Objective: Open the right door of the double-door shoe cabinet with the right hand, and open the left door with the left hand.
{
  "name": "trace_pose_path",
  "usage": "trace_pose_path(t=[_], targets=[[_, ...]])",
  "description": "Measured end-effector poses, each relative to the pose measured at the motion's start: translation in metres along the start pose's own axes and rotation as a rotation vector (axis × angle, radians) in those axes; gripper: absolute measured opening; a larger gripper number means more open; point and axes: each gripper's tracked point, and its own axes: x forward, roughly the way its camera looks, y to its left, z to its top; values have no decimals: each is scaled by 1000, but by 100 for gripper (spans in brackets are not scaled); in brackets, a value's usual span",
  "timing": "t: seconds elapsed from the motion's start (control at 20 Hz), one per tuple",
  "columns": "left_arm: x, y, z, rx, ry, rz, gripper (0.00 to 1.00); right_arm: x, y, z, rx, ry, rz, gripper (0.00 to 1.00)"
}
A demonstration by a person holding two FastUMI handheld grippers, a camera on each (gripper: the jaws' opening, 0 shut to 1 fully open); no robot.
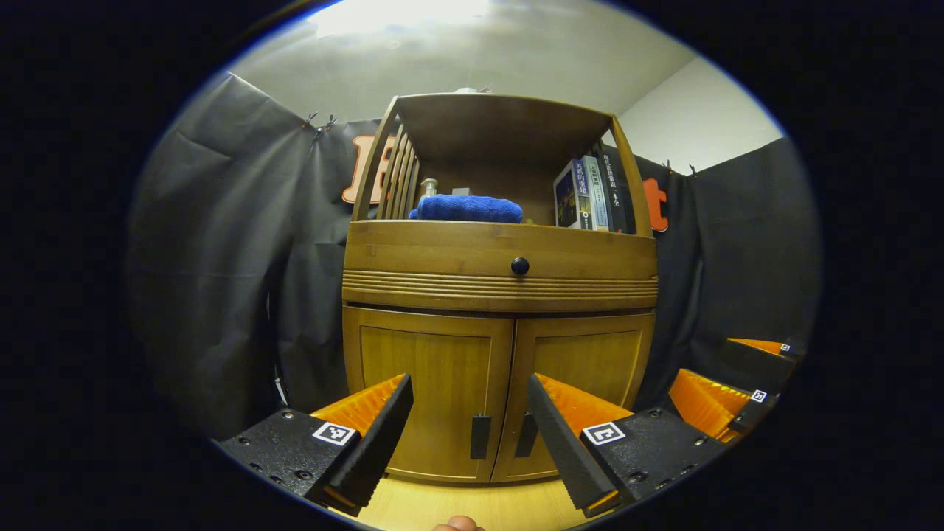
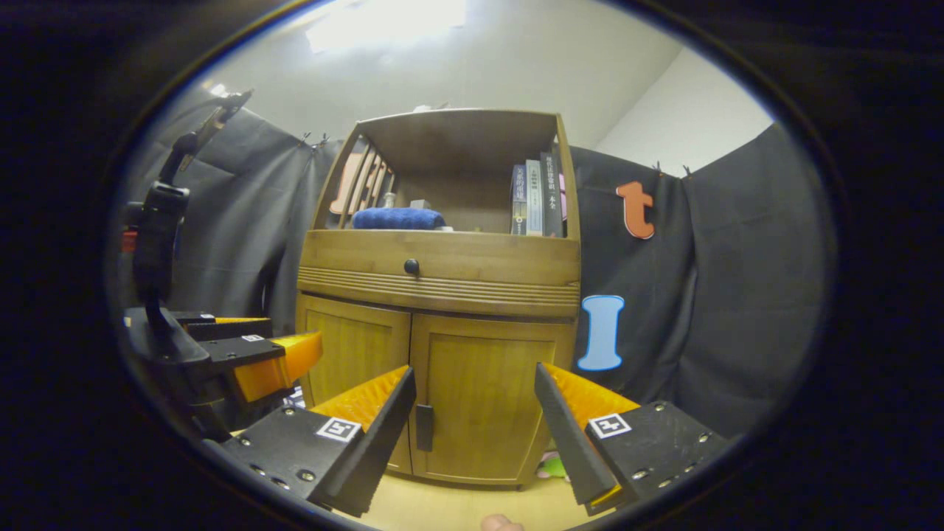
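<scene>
Before the shoe cabinet (image 1: pixel 500 295), we are holding the left gripper (image 1: pixel 469 428) and right gripper (image 2: pixel 475 420) spread wide, near its closed left door (image 1: pixel 428 391) and right door (image 2: pixel 487 398), touching neither.

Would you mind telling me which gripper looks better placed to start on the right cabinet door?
The right gripper, probably: its open fingers frame the right door, beside that door's dark handle. Both doors are shut.

open floor lies before the shut cabinet doors (image 1: pixel 472 391); black cloth wall (image 1: pixel 243 295) crowds both cabinet sides.
</scene>
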Motion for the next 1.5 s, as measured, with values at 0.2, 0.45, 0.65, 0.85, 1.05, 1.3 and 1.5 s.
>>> trace_pose_path(t=[0.2, 0.45, 0.65, 0.85, 1.05, 1.3, 1.5], targets=[[0, 4, 1, -2, -5, 15, 92, -1, -4, -5, 2, 9, -12, 96], [-6, 23, 0, 29, 1, 63, 96, 7, 6, -15, 32, 29, 11, 96], [-9, 38, 0, 31, 0, 100, 93, 15, 15, -22, 39, 40, 19, 96], [-9, 47, 3, 23, -9, 115, 92, 31, 25, -44, 14, 79, 22, 96], [-9, 57, 6, 38, -18, 121, 96, 58, 40, -74, 33, 124, 16, 94], [-7, 82, 4, 39, -11, 144, 92, 98, 72, -115, 66, 202, 28, 78], [-1, 114, 3, 77, -8, 184, 93, 130, 86, -143, 60, 237, 14, 77]])
